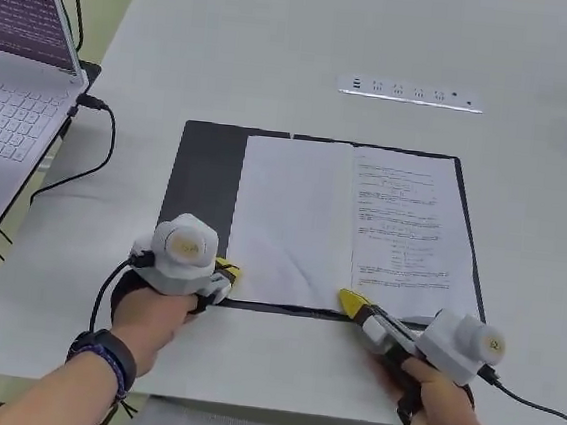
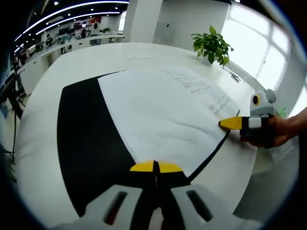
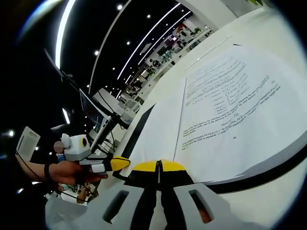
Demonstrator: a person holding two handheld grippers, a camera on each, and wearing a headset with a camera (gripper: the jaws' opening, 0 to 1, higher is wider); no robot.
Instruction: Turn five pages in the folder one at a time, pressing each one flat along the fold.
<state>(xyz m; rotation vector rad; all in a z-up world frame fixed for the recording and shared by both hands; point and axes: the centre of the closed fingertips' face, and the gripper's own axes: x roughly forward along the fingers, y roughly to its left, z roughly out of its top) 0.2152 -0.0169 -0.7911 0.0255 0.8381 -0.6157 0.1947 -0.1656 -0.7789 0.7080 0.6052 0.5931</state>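
An open black folder lies flat on the white table. Its left half carries a blank turned page, its right half a printed page. My left gripper is shut, yellow tips together at the blank page's near left corner. My right gripper is shut too, its tips at the folder's near edge close to the fold. From the left gripper view the right gripper rests at the page's edge. The right gripper view has the left gripper beside the folder. Nothing is held.
An open laptop with a cable sits at the table's left edge. A white power strip lies beyond the folder. A potted plant stands far off. The table's near edge runs just below both hands.
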